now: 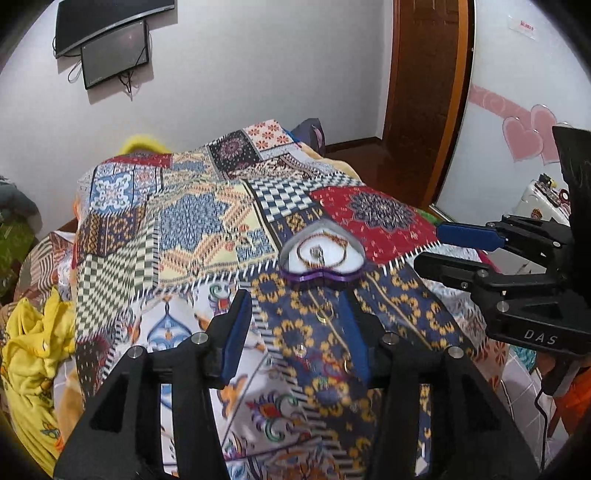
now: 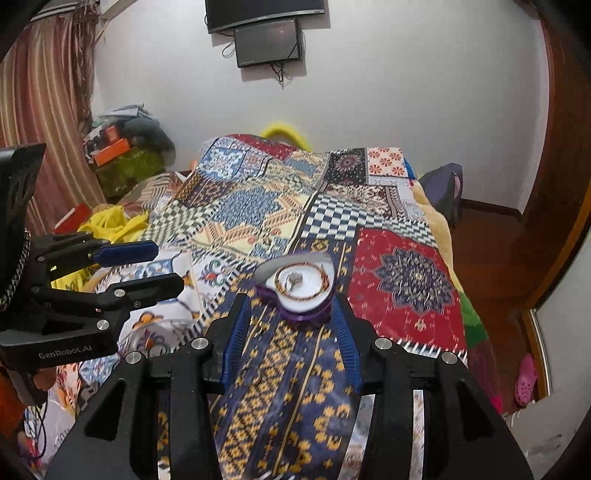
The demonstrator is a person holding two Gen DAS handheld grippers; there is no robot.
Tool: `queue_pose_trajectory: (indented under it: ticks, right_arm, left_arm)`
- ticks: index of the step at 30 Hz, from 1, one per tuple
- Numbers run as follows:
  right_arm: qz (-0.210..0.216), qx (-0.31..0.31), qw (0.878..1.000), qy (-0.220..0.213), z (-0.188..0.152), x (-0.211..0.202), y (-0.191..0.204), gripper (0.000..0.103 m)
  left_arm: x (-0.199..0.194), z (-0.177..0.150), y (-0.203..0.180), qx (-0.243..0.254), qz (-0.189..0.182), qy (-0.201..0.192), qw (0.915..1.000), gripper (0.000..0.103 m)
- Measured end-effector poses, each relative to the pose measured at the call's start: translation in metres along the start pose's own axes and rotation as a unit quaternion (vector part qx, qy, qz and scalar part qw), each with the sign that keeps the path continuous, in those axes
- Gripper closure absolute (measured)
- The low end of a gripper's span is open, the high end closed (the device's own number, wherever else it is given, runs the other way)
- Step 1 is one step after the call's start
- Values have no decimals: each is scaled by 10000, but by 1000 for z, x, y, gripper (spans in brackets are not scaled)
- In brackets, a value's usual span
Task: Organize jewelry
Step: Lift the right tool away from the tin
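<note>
A heart-shaped jewelry box (image 1: 322, 260) with a purple base and clear lid sits on the patchwork bedspread (image 1: 207, 218). A gold chain and a ring lie inside on white padding. It also shows in the right wrist view (image 2: 301, 291), just beyond my right gripper (image 2: 291, 306), which is open and empty with its fingertips either side of the box's near end. My left gripper (image 1: 299, 306) is open and empty, a little short of the box. Small gold rings (image 1: 325, 314) lie loose on the blue patch between its fingers. The right gripper shows in the left wrist view (image 1: 430, 245), open.
The bed is covered by the patterned quilt (image 2: 280, 206). Yellow cloth (image 1: 33, 354) lies bunched at the bed's left. A wooden door (image 1: 424, 81) stands at the right, two dark screens (image 2: 266, 33) hang on the wall, and clutter (image 2: 122, 151) sits by the curtain.
</note>
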State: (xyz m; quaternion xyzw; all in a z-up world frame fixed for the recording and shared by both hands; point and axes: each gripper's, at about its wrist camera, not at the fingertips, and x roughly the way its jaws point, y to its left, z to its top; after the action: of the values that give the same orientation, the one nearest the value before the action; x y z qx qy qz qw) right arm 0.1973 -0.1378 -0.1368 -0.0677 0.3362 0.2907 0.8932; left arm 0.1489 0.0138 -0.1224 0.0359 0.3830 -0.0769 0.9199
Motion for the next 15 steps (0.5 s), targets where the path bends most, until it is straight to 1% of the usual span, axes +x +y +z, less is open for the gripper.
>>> queue_pose_trajectory:
  ticks: [4, 9, 13, 15]
  right_arm:
    - [53, -32, 9998, 195, -14, 6, 7, 61]
    - [79, -68, 9987, 491, -32, 18, 14, 61]
    - [97, 9, 9971, 754, -50, 26, 15, 61]
    - [119, 63, 9963, 845, -57, 26, 16, 61]
  left_arm:
    - [1, -13, 1, -65, -29, 131, 9999, 55]
    - [7, -33, 0, -179, -131, 387, 9990, 55]
    - [18, -53, -4, -303, -317, 659, 9969, 55]
    - [21, -62, -9, -321, -391, 731, 9960, 55]
